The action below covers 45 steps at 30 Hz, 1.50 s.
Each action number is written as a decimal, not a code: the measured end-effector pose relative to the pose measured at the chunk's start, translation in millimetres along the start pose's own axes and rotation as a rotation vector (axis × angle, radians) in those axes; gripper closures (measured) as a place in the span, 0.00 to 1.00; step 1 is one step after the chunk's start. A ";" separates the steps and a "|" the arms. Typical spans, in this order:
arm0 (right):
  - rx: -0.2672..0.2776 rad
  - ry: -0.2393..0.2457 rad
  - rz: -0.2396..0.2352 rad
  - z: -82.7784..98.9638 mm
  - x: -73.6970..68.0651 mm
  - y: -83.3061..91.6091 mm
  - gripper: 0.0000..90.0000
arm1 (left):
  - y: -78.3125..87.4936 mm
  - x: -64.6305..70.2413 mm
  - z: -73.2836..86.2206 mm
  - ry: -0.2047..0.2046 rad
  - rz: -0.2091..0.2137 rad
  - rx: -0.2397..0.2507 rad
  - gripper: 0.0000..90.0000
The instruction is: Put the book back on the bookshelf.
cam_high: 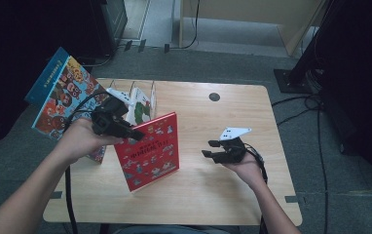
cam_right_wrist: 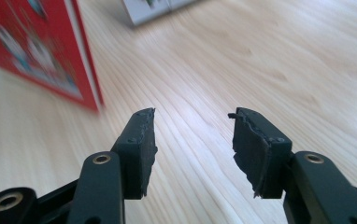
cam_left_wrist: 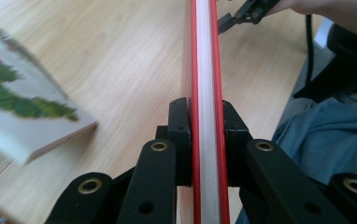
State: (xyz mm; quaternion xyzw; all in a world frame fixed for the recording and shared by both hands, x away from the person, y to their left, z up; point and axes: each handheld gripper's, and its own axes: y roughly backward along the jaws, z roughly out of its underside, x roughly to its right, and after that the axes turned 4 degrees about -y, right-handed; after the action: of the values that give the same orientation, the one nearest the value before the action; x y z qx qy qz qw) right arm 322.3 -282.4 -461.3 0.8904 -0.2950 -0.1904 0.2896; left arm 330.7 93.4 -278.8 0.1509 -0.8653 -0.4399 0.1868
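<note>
Broadly, the wooden bench point(cam_high: 223, 185) is lying beneath both grippers, carrying everything in reach. Behind the left gripper point(cam_high: 134, 133), at the bench's far left corner, a big blue picture book point(cam_high: 60, 95) is leaning tilted, partly past the bench edge. Directly in the left gripper's grasp, the red book point(cam_high: 150, 153) is standing upright on its lower edge on the bench, its illustrated cover facing the person; the jaws are pinching its top corner, and in the left gripper view the pads are pressing flat against both red covers with the white page block point(cam_left_wrist: 205, 93) running between them. Just beyond that gripper, a white book with a green picture point(cam_high: 141, 108) is standing in a wire rack point(cam_high: 133, 90); in the left gripper view it is showing blurred off to the gripper's left side.

Well apart from the red book, on its cover side, the right gripper point(cam_high: 212, 148) is hanging just above the bench with its jaws spread and nothing between them, its tips pointing toward the book. In the right gripper view the red book's edge point(cam_right_wrist: 85, 70) is sitting ahead and to the left of its jaws, not touching them.
</note>
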 end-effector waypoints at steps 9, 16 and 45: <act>-0.074 -0.029 0.028 12.0 18.1 -8.6 0.52 | 30.0 -6.1 30.7 0.081 -0.044 0.038 0.89; -0.074 -0.057 0.044 24.7 29.2 -11.9 0.52 | 47.8 -8.8 55.0 0.142 -0.080 0.055 0.89; -0.111 -0.059 0.065 32.4 32.5 -30.3 0.53 | 83.6 -66.5 97.5 0.503 -0.255 0.161 0.89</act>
State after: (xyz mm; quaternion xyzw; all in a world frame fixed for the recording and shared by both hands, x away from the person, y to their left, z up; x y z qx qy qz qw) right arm 342.9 -296.2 -510.4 0.8570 -0.3209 -0.2231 0.3357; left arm 337.0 237.9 -276.1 0.3770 -0.7980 -0.3385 0.3262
